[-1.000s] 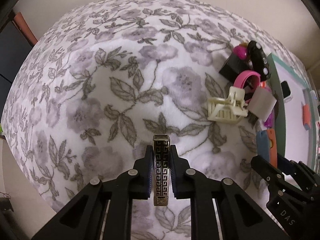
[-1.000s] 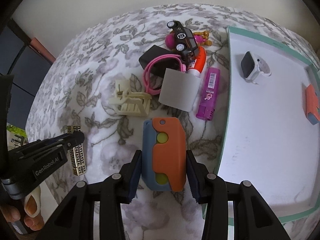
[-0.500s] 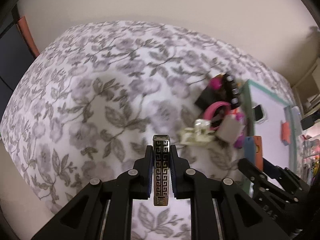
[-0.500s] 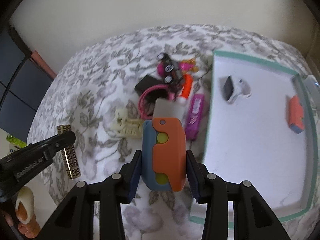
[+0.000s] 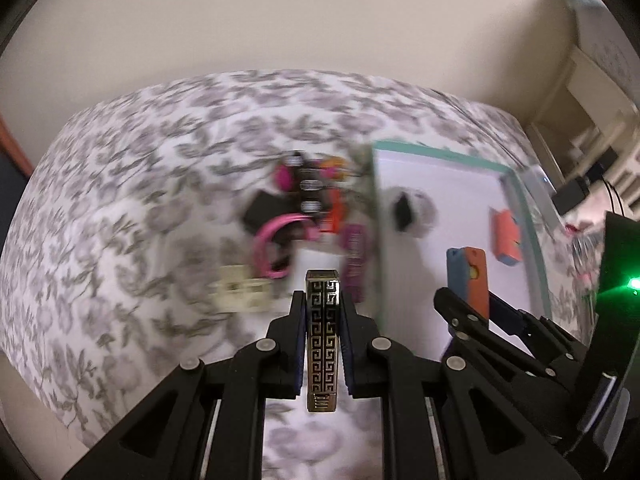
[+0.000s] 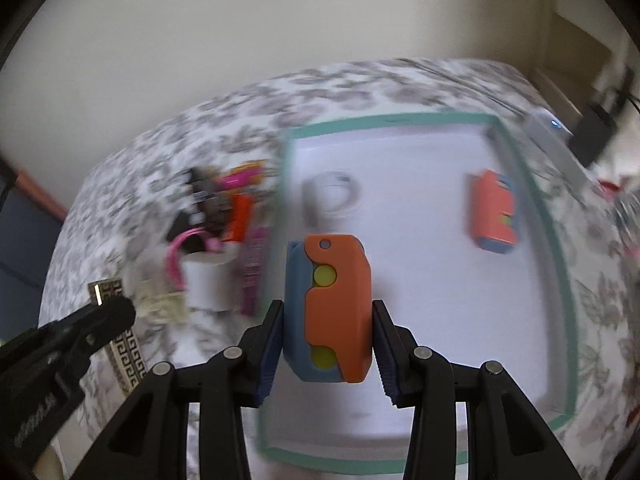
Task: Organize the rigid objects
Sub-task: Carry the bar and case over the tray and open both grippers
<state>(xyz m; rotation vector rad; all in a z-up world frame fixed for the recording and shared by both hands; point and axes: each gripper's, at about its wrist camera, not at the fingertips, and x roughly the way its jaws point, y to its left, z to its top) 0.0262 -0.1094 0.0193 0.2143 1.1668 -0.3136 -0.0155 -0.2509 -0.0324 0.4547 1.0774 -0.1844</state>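
My left gripper (image 5: 322, 304) is shut on a slim gold-and-black patterned bar (image 5: 322, 336), held above the floral bedspread. It also shows at the left of the right wrist view (image 6: 116, 336). My right gripper (image 6: 326, 316) is shut on an orange-and-blue toy block (image 6: 328, 308), held over the left part of the white tray with a teal rim (image 6: 400, 120). That block also shows in the left wrist view (image 5: 470, 276). In the tray lie a white smartwatch (image 6: 332, 196) and a second orange-and-blue block (image 6: 494, 212).
A blurred pile lies on the bedspread left of the tray: a pink band (image 5: 268, 248), a purple tube (image 5: 354, 256), a cream plastic clip (image 5: 240, 292), a black toy car (image 5: 308, 188), a white-grey card (image 6: 208, 280). A wall stands behind; shelves are at right.
Both grippers have risen and swung right with their loads. The right gripper now hangs over the tray, and the pile has shifted left in both views.
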